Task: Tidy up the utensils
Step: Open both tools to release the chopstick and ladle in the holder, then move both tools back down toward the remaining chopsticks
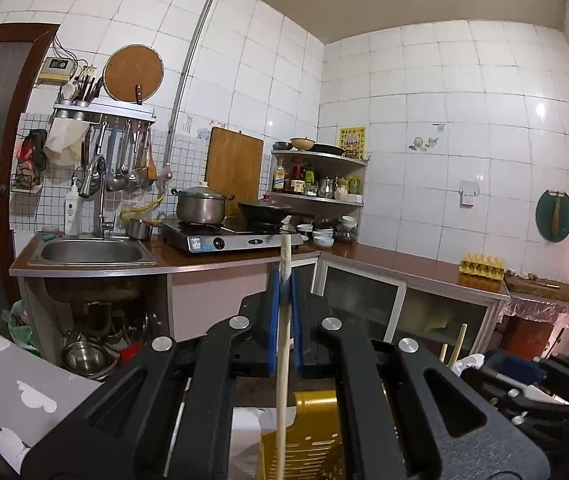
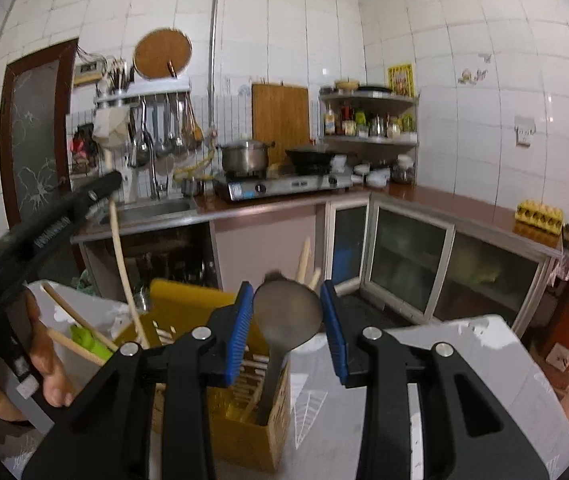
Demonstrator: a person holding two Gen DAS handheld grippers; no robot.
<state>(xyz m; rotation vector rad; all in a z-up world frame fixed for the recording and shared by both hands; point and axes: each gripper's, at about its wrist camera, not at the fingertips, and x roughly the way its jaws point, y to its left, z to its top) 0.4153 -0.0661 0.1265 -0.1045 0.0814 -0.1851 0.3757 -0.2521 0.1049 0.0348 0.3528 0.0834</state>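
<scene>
A long wooden stick [image 1: 284,344] is pinched between the shut pads of the left tool [image 1: 284,300], its lower end hanging above the yellow utensil holder [image 2: 244,412]. The right tool [image 2: 287,332] is parted around, not pressing on, the bowl of a metal ladle [image 2: 286,312], seen standing in the holder among chopsticks [image 2: 252,376]. Sorting is judged partly done: loose chopsticks [image 2: 80,332] and a green item [image 2: 88,340] are left on the bench left of the holder.
</scene>
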